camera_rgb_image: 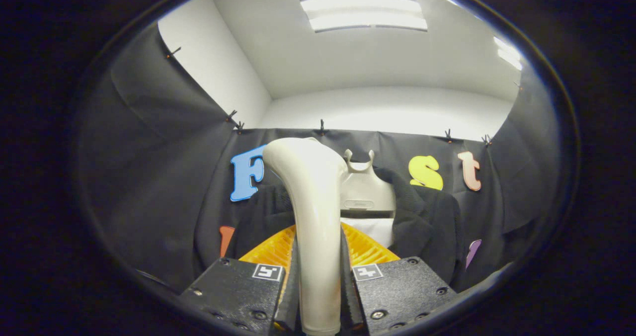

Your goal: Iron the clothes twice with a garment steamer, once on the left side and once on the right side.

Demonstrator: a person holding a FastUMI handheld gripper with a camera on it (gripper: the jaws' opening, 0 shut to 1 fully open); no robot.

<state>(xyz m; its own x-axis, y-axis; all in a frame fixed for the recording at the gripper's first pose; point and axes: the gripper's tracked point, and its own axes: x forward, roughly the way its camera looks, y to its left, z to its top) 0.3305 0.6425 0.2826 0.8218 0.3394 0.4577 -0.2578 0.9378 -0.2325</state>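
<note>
A cream garment steamer (314,211) stands upright between my fingers, its long handle running up and curving forward at the top. My gripper (318,271) is shut on the steamer's handle, both fingers pressing its sides. Beyond it a dark jacket (427,216) hangs against the booth wall, worn over a white inner layer (375,229). A pale hanger head (361,189) with a forked hook sits at the jacket's collar, just behind the steamer's head. The steamer hides the jacket's middle and left front.
Black cloth walls (164,177) close in the left, back and right. White wall and ceiling with a light panel (365,13) rise above the cloth.
</note>
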